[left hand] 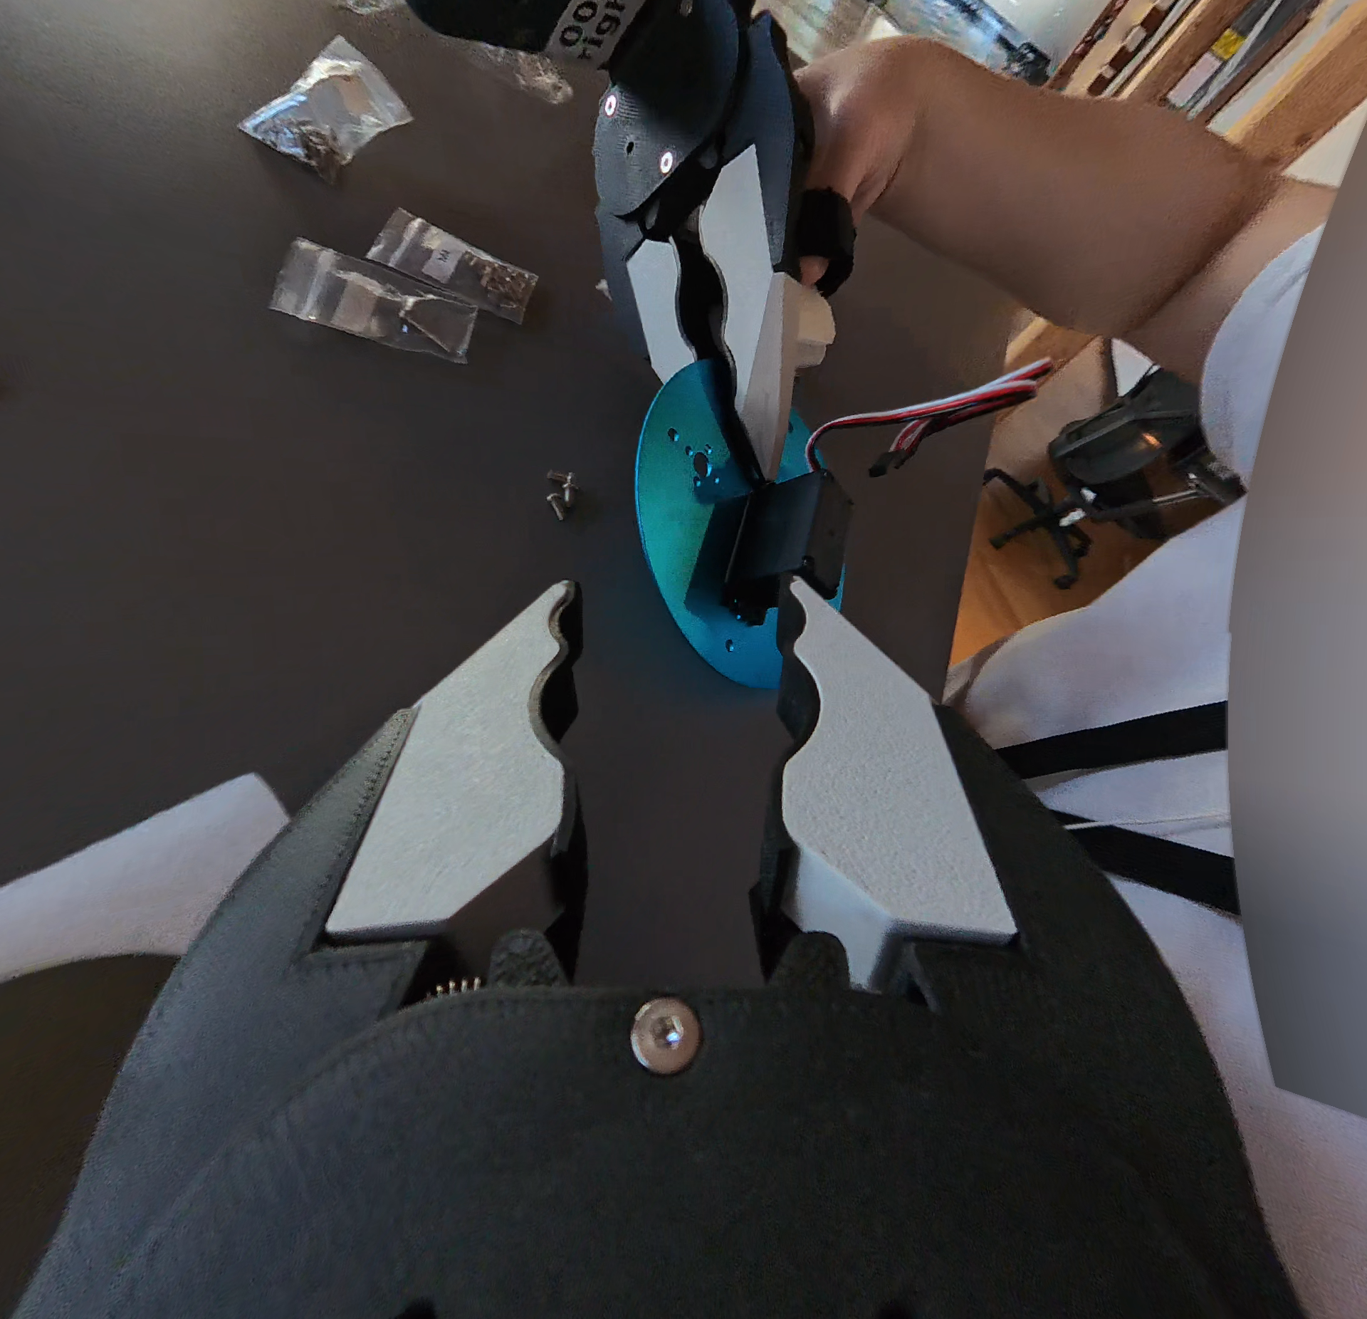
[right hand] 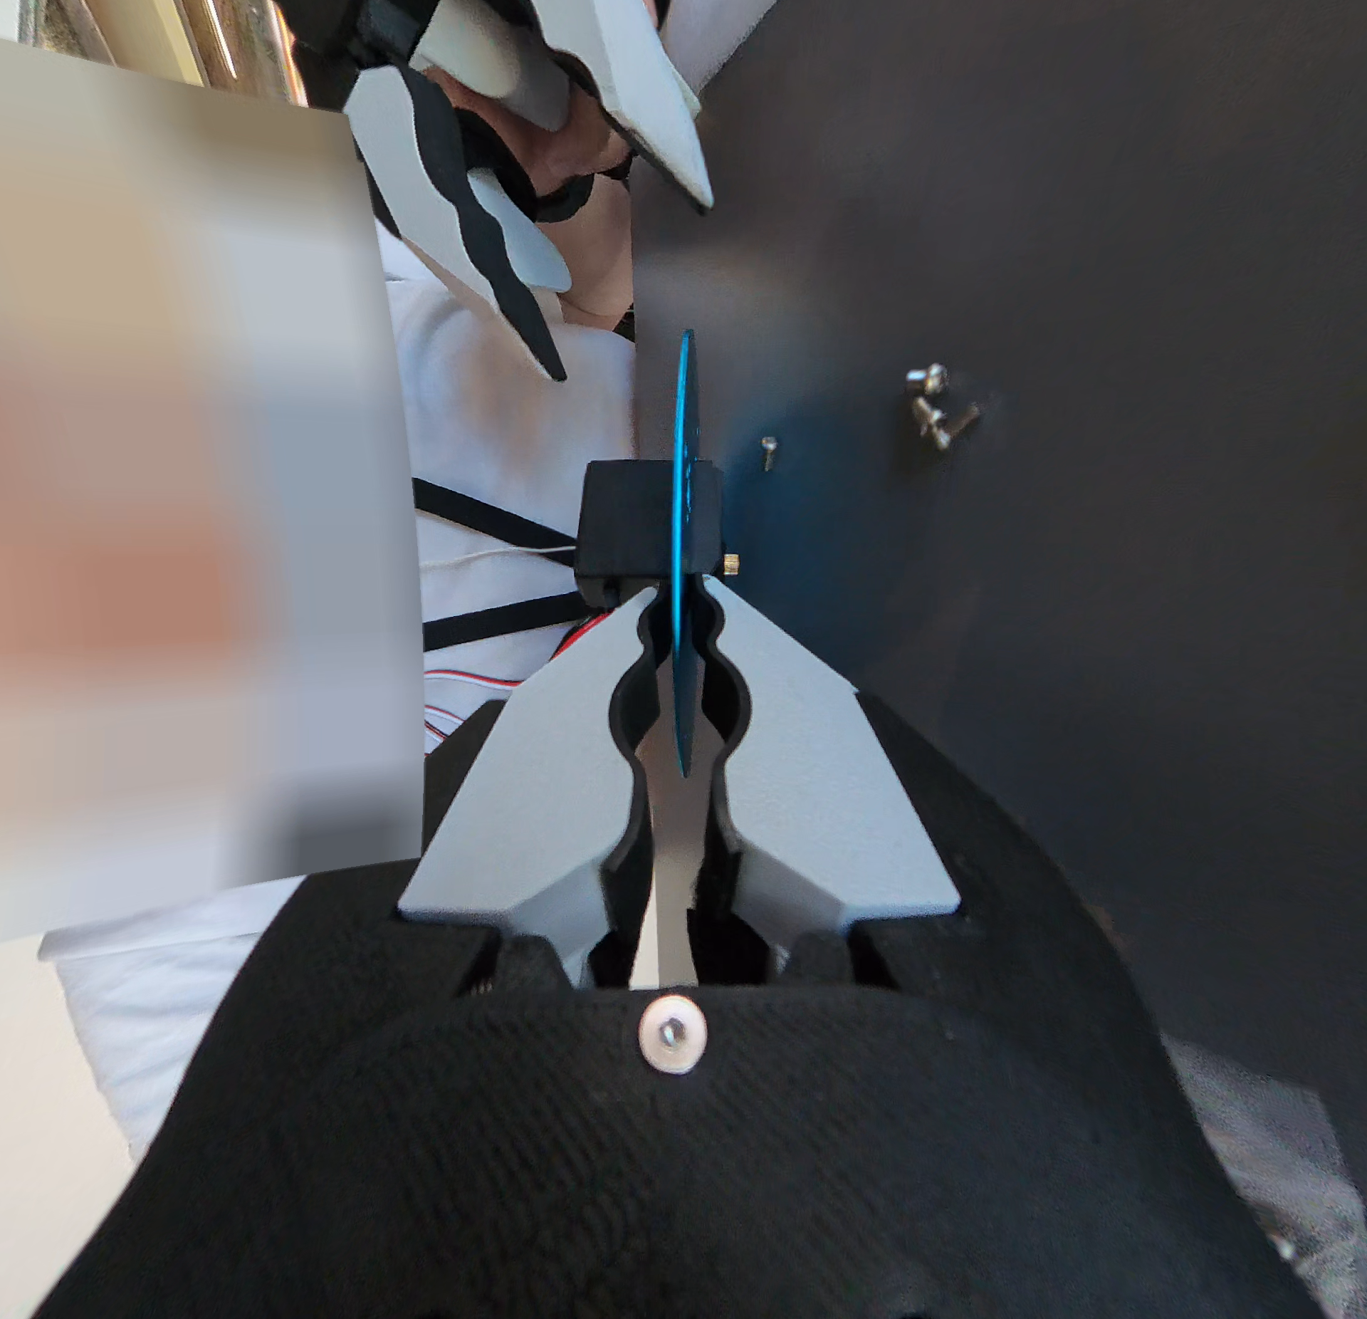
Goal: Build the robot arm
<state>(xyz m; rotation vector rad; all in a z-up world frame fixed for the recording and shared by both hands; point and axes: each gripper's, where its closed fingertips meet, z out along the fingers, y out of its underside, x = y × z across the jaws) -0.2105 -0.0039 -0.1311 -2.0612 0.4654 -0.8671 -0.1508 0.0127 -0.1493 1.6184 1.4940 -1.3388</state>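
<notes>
My right gripper (right hand: 679, 588) is shut on a round blue metal plate (right hand: 685, 425), seen edge-on and held upright over the dark table. A black servo motor (right hand: 629, 521) sits through the plate, with a red, white and black cable (left hand: 939, 414) trailing from it. In the left wrist view the right gripper (left hand: 754, 462) pinches the blue plate (left hand: 666, 499) from above, and the servo (left hand: 784, 536) faces my left gripper. My left gripper (left hand: 680, 595) is open and empty, its right fingertip (left hand: 806, 603) close to the servo's near end.
Loose screws (left hand: 562, 495) lie on the dark table (left hand: 222, 543) left of the plate; they also show in the right wrist view (right hand: 933, 410), with a single screw (right hand: 769, 451) nearer. Several clear bags of small hardware (left hand: 392, 292) lie farther back. The person's white clothing (left hand: 1095, 662) is at the right. The gap from one gripper's tips to the other's is roughly 8 cm.
</notes>
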